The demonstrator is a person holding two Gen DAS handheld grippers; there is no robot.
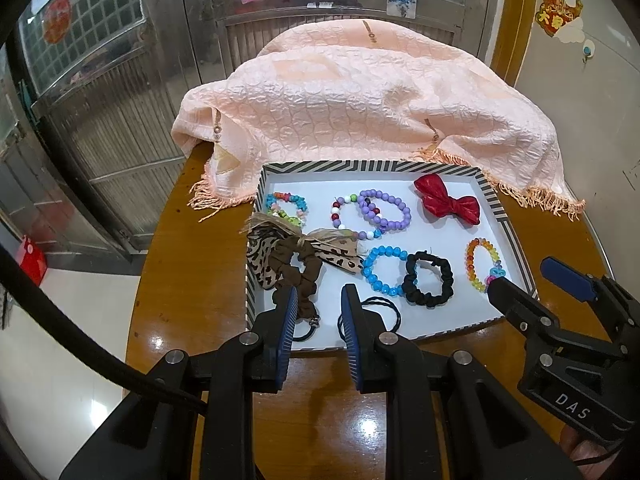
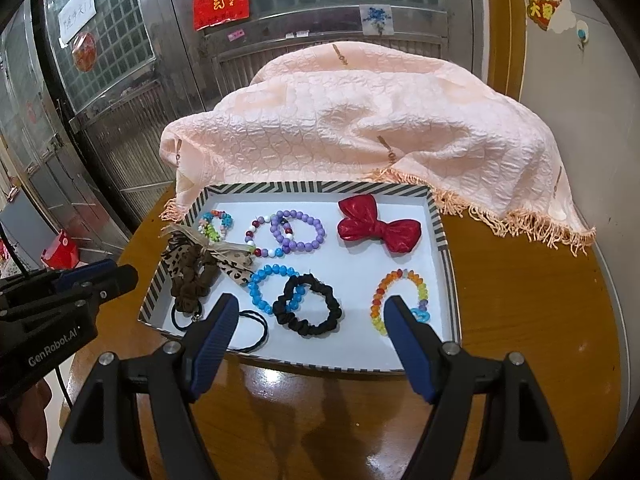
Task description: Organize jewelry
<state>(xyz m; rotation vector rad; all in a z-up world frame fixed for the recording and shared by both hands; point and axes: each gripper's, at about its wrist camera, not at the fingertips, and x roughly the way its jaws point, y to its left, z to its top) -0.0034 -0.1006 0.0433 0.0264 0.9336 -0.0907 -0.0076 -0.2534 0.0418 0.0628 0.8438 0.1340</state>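
Both grippers hover over the striped-rim white cardboard tray [image 2: 439, 216] on the round wooden table [image 2: 520, 320]. Left gripper [image 1: 318, 300] and right gripper [image 2: 310, 308] both have jaws apart, empty. Beaded bracelets, scrunchies and the shiny red bow [image 2: 378, 229] lie inside the tray.

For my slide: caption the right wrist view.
Open right gripper hovering over striped-rim tray of beaded bracelets, scrunchies and red bow.
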